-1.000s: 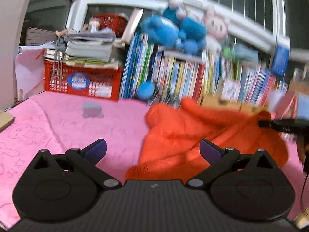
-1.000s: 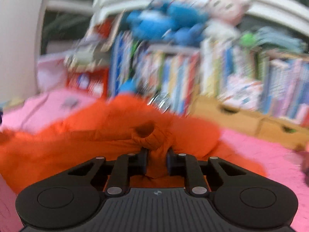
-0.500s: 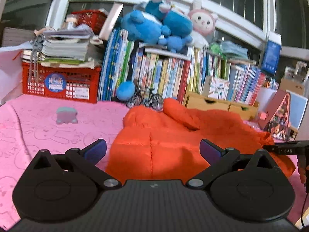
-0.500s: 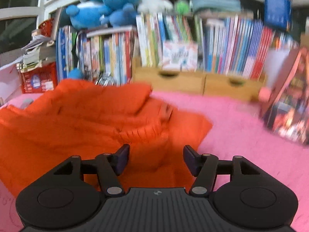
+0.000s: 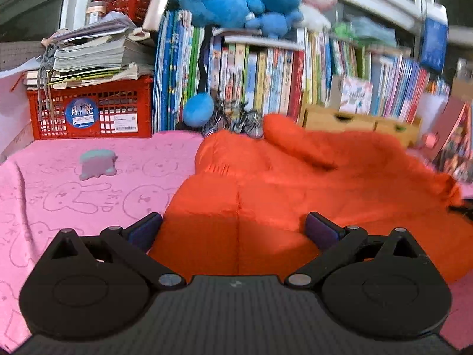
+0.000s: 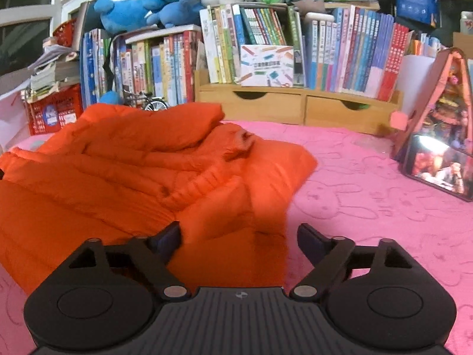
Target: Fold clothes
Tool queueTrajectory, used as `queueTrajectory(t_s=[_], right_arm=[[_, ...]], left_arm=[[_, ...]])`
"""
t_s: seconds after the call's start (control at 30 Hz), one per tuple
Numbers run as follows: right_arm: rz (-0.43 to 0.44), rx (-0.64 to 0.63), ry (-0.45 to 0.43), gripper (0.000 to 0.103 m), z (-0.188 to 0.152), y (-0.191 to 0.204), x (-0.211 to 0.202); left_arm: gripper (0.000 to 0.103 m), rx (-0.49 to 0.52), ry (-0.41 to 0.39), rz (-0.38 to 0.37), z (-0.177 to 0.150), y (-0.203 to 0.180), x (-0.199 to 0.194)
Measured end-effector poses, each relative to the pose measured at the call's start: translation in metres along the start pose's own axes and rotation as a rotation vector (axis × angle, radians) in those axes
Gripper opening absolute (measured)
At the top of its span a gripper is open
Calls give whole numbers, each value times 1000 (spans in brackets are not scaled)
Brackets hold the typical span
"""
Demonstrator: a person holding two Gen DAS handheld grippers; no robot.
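Orange jacket point(image 6: 133, 171) between open tools

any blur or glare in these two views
Left wrist: right edge smeared, books and jacket edge soft; left side sharp. Right wrist: mostly crisp, glare on the screen at right, jacket hem near the gripper slightly soft. Both bend with fisheye.

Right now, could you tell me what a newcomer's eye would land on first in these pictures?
The bright orange puffy jacket heaped on the pink bunny-print blanket dominates both views, with both claws open just in front of it. Behind it, a packed row of books lines the back, with blue plush toys piled on top.
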State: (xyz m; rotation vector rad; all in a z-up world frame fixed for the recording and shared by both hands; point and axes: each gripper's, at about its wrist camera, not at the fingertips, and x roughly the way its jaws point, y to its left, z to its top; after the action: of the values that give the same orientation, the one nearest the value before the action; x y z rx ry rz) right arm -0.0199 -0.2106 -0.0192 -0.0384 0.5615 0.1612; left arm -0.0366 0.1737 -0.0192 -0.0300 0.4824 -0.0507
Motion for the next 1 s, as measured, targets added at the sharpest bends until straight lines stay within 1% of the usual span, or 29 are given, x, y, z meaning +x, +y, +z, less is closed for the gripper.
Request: queueTrajectory(t_s=[0.13,0.2,0.27,0.33,0.43,0.77,0.9,0.97,1.0], right_arm=[[-7,6,32,91,-5,-3,3],[-9,12,50,95,-5,-3,6],[-11,18,69,102,-6,-3,9],[-4,31,93,103,-7,-5,13],[21,73,123,103,-8,-11,19],[17,74,128,103,-7,-10,20],[13,80,113,103,-6,-11,18],[-6,81,50,103,-7,-10,7],[-2,76,-5,103,-8,-10,-2]], left_arm=[[103,54,75,44,-7,-11,17],[103,50,91,48,-7,-11,20],[103,41,125,36,-7,-9,25],[103,12,160,19,-7,-4,30],[103,-19,188,8,-8,-1,34],[103,-15,195,15,-8,-4,34],[103,-31,174,21,-8,-2,30],[103,-37,148,39,-9,-1,25],[103,-35,127,44,-9,0,20]])
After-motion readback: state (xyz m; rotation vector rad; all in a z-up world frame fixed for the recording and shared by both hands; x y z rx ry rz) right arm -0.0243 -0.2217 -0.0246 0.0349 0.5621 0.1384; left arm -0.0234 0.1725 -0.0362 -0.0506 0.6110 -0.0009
